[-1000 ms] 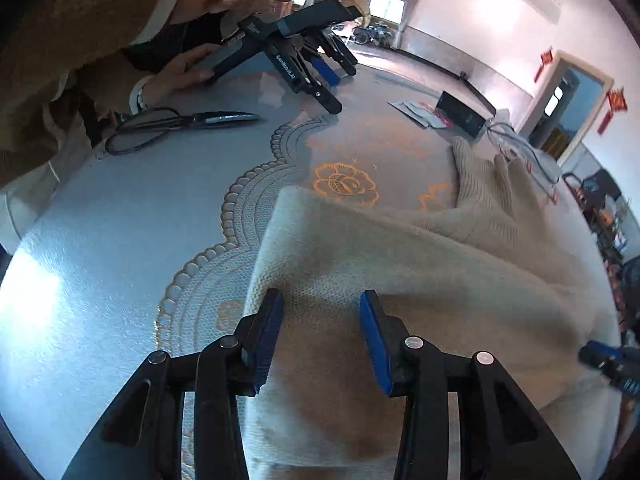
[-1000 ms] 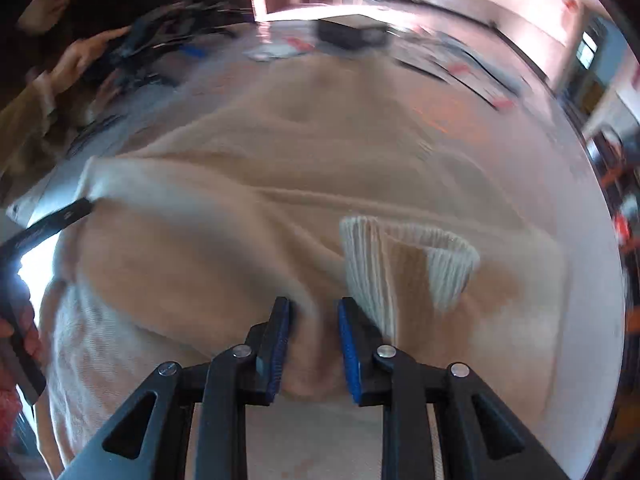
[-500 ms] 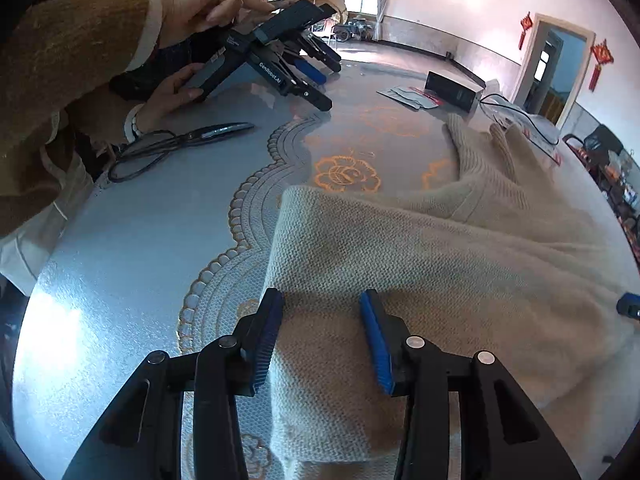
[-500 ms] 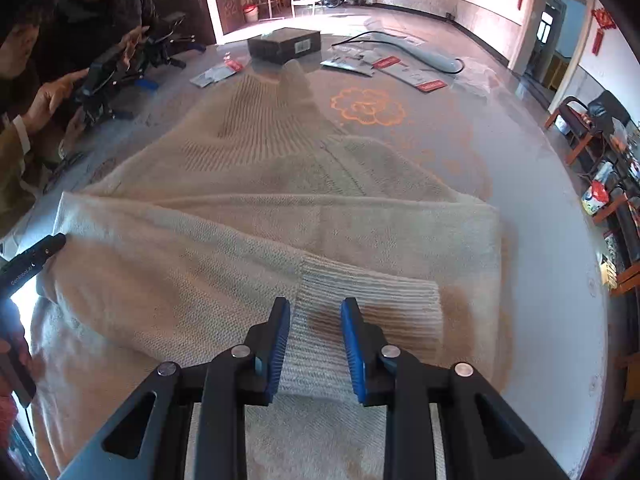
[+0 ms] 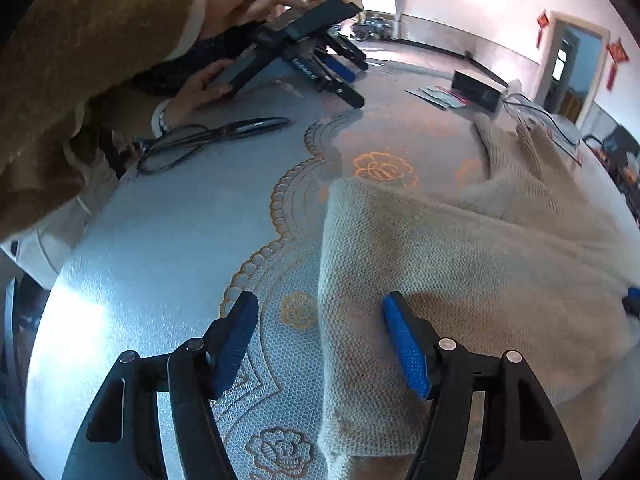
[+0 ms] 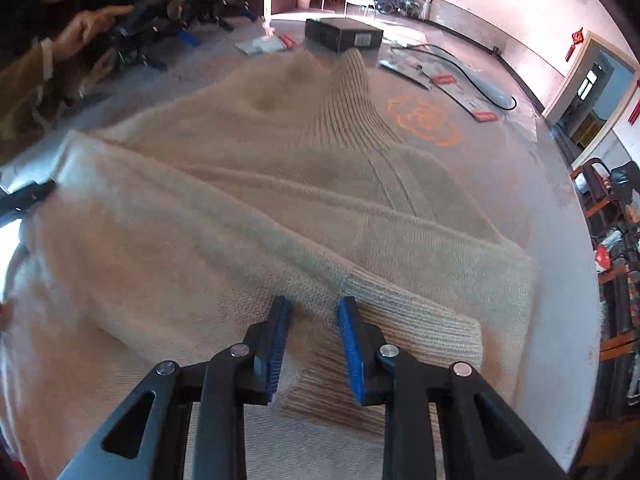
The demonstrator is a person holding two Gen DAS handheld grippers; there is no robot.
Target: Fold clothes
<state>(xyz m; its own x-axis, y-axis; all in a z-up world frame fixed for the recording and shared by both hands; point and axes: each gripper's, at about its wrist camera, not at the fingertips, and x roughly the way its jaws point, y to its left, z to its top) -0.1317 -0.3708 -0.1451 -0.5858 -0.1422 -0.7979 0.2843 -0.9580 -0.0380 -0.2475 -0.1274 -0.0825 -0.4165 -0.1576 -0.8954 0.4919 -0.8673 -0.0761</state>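
Cream knitted sweater (image 6: 248,216) lies on round grey patterned surface (image 5: 168,240), ribbed collar at 12 o'clock, one sleeve folded across body, ribbed cuff (image 6: 424,320) toward 4 o'clock. Further folds look due. Left gripper (image 5: 320,344) jaws wide apart, straddling sweater's edge; right gripper (image 6: 314,340) jaws parted over cuff, gripping nothing.

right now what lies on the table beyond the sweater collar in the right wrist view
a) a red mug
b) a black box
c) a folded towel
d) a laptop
b: a black box sits on the table just past the ribbed collar of the beige sweater.
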